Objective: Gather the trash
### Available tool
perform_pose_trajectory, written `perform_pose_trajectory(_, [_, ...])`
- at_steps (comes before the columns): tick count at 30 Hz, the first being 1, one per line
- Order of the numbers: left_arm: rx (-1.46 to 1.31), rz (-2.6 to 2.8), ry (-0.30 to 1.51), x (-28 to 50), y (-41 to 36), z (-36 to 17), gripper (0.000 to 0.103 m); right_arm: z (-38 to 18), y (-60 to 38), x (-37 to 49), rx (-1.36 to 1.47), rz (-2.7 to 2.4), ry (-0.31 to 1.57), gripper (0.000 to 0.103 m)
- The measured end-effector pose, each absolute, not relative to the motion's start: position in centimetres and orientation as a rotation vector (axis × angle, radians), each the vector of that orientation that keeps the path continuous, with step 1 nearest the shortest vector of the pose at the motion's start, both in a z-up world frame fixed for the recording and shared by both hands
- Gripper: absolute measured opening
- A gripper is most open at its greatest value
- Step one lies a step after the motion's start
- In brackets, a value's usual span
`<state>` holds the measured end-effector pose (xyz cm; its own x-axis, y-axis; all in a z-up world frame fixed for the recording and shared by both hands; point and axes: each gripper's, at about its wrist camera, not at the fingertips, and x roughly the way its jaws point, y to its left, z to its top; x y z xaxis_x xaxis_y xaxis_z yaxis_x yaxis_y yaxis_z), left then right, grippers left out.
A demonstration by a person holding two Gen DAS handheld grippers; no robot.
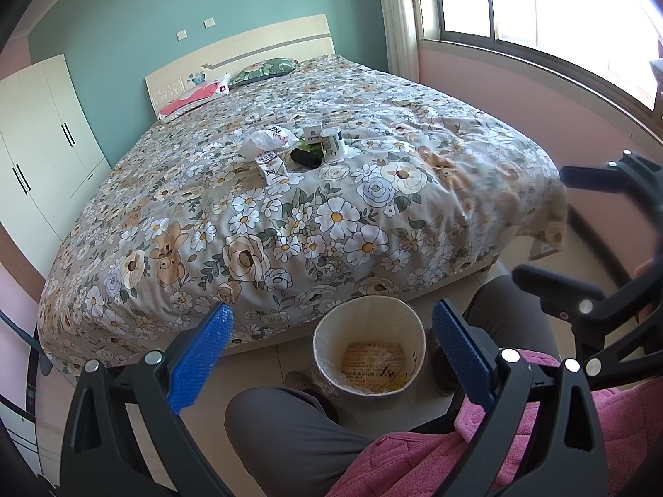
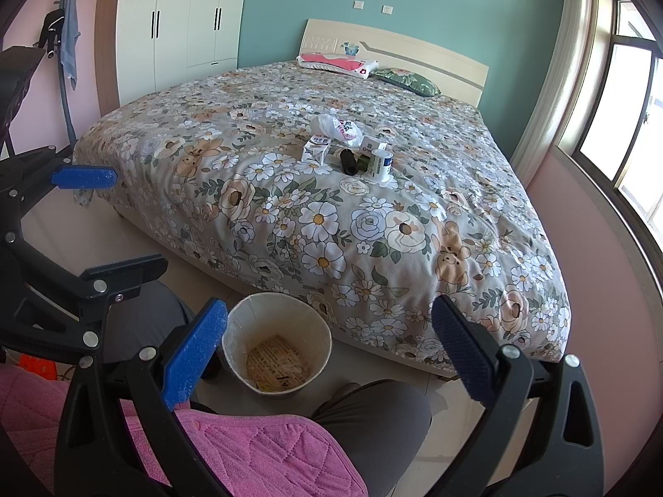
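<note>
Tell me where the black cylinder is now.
The black cylinder lies on the bed, mid-pile, between the milk carton and the white cup.

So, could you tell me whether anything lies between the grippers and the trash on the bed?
Nothing visible does. Both the left gripper and right gripper are open, with only bare quilt before the trash pile.

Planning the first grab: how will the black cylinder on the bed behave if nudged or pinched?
The black cylinder lies on its side on the quilt, so it would probably roll if nudged, though the soft fabric may slow it. It looks rigid, so a pinch across its round body may slip.
</note>
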<state>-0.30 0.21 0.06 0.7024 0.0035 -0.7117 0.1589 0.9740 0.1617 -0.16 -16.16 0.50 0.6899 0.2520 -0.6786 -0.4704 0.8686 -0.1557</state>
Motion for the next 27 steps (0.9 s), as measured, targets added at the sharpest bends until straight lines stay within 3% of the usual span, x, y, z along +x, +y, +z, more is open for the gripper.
perform_pose_trajectory(14, [0.210,-0.062,0.799,0.5,1.1,-0.5,0.098,0.4,-16.4,0.6,-0.332,0.405,0.692,0.097])
perform_pose_trajectory(27, [0.153,0.002,0.819,6.3,3.8,0.0,0.098,2.4,-15.7,7.0,-0.322,0.375,0.669,0.096])
